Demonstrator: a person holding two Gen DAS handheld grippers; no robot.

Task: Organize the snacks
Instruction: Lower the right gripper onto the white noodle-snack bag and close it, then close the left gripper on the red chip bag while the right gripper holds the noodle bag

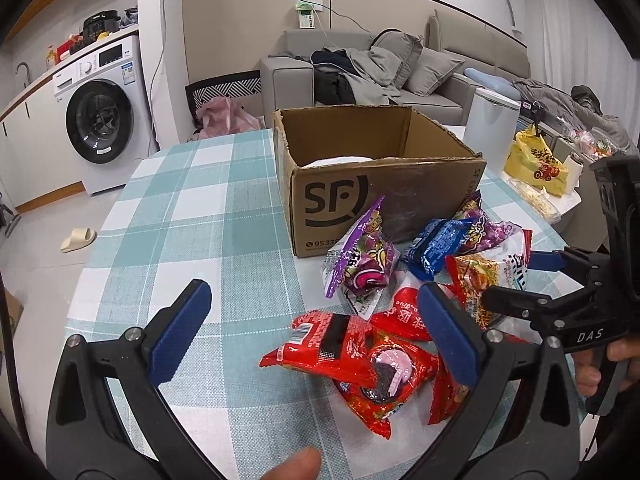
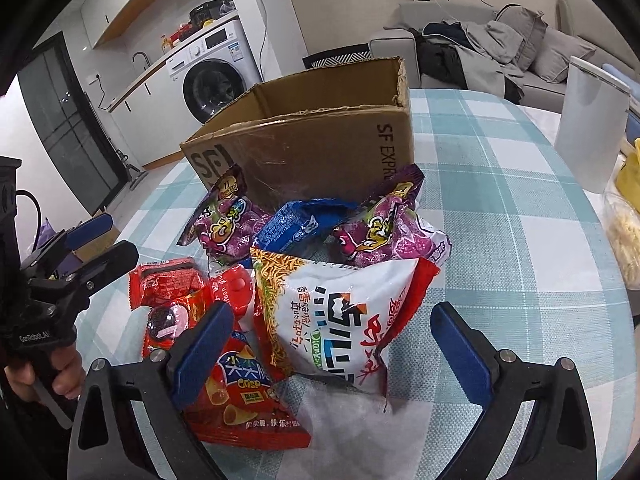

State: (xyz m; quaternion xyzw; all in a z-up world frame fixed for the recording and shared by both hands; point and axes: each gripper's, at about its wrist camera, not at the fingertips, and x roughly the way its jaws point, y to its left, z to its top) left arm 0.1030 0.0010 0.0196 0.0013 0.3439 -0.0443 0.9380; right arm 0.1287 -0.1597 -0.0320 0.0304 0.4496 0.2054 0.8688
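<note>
Corrugated SF cardboard box (image 2: 320, 148), flaps torn, on checked cloth. Crinkly foil packets: two purple (image 2: 224, 220), one blue (image 2: 296, 224). Left gripper (image 1: 316, 328) and right gripper (image 2: 332, 344) both gape, holding nothing.

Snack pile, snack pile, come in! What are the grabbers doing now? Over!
Left gripper open, right gripper open, both empty. Snack packets heaped beside the cardboard box. Nothing blocking.

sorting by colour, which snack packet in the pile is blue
The blue packet, lying just in front of the cardboard box between the two purple packets; the other packets are red or white.
</note>
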